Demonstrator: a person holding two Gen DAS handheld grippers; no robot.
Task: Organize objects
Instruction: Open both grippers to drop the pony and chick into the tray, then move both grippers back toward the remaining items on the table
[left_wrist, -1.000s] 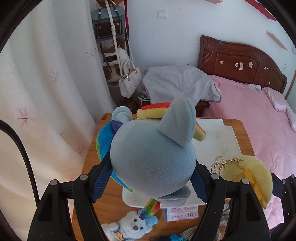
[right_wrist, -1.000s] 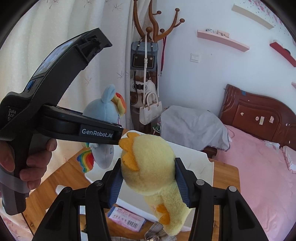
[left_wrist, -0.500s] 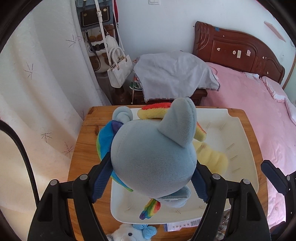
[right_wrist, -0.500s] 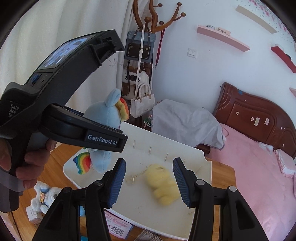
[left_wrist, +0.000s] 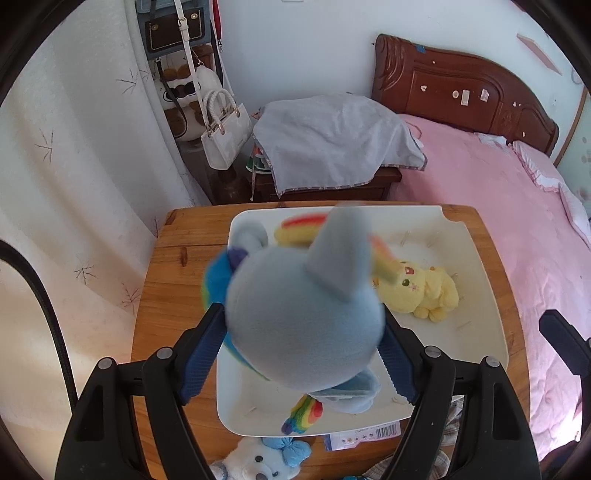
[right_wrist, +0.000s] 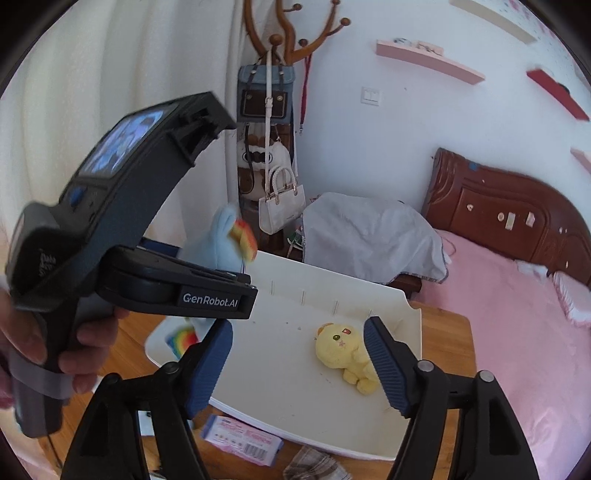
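Note:
My left gripper (left_wrist: 303, 354) is shut on a grey-blue plush pony with a rainbow mane (left_wrist: 303, 321), held above the left half of the white tray (left_wrist: 487, 332). The pony also shows in the right wrist view (right_wrist: 221, 240), beyond the left gripper's black body (right_wrist: 147, 206). A yellow plush dog (left_wrist: 424, 291) lies on the tray's right side; it also shows in the right wrist view (right_wrist: 347, 350). My right gripper (right_wrist: 299, 358) is open and empty above the tray (right_wrist: 280, 387), with the yellow dog just inside its right finger.
The tray sits on a wooden table (left_wrist: 166, 280). A white teddy with a blue bow (left_wrist: 255, 461), a barcoded packet (right_wrist: 240, 443) and a checked cloth (right_wrist: 314, 467) lie at the near table edge. A pink bed (left_wrist: 517, 221), a cloth-covered nightstand (left_wrist: 332, 147) and a coat stand with bags (right_wrist: 273, 110) stand behind.
My right gripper opened and let go of the yellow dog, which dropped onto the tray and now lies still. My left gripper moved forward over the tray with the pony still held.

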